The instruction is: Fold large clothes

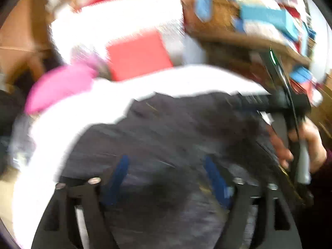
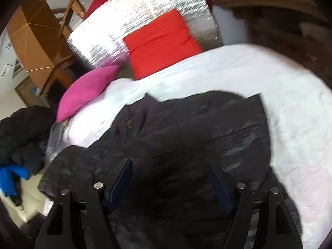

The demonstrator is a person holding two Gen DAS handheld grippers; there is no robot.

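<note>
A large dark jacket (image 2: 186, 128) lies spread on a white bed cover (image 2: 269, 72). In the right wrist view my right gripper (image 2: 170, 164) hangs open just above the jacket's near part, nothing between its blue pads. The left wrist view is blurred. There my left gripper (image 1: 166, 161) also stands open over the dark jacket (image 1: 166, 128), its jaws wide apart and empty. At the right edge of that view a hand (image 1: 311, 143) holds the black frame of the other gripper beside the jacket's edge.
A pink cushion (image 2: 89, 87) and a red cushion (image 2: 161, 39) lie beyond the jacket, the red one on a silver quilted cover (image 2: 134, 10). Left of the bed sits a heap of dark clothes (image 2: 20, 128) with a blue garment (image 2: 10, 178). Wooden furniture (image 2: 35, 31) stands behind.
</note>
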